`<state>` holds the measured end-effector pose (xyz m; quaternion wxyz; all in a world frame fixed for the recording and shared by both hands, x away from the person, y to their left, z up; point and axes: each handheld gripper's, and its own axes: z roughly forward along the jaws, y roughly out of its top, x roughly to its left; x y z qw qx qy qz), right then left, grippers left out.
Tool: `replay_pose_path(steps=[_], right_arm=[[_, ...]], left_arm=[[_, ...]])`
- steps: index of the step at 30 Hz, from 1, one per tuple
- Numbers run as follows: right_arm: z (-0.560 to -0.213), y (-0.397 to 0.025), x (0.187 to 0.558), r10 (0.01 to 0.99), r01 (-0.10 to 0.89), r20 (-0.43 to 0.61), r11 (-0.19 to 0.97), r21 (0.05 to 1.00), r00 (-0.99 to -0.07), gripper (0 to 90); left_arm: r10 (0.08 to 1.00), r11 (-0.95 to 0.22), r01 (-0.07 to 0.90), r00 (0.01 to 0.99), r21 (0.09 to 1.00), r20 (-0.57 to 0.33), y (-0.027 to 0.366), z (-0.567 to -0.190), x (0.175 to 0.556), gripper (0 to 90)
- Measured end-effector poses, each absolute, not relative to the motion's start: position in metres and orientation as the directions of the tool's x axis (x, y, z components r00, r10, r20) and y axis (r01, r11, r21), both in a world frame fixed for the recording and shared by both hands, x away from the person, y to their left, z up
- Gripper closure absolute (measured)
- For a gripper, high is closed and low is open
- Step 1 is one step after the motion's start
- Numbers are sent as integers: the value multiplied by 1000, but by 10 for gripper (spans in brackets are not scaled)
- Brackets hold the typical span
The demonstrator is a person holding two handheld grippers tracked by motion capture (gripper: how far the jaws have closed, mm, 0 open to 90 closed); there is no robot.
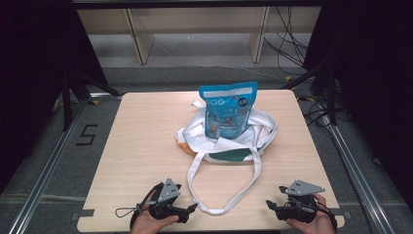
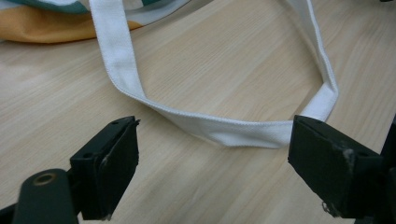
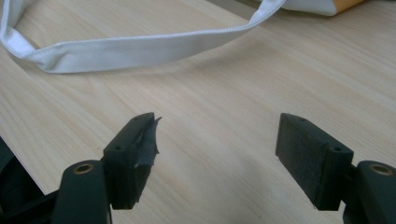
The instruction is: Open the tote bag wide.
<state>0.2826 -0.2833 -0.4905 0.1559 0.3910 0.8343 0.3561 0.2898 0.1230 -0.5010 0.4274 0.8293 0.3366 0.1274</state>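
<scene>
Bag: tote bag (image 1: 229, 141) at frame centre on the bench (image 1: 141, 141), blue pouch (image 1: 228, 109) standing in it.
Handle: strap (image 2: 224, 130) — soft, limp, probably light; pinch its near loop.
Jaws: left gripper (image 2: 212, 163) and right gripper (image 3: 217, 149) both spread — empty.

Bare table (image 1: 136, 146) is seen at left and right of the frame. The centre is blocked by a tote bag (image 1: 263, 126) holding an upright pouch (image 1: 227, 109); its strap loop (image 1: 221, 207) is laid across the lower middle.
</scene>
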Motion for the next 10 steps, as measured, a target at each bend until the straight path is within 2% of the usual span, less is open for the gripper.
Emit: replay_pose_path(steps=[10], right_arm=[[-492, -286, 284, 763, 537, 8, 447, 715, -646, 299]], left_arm=[[665, -432, 446, 745, 784, -57, 125, -501, 293, 156]])
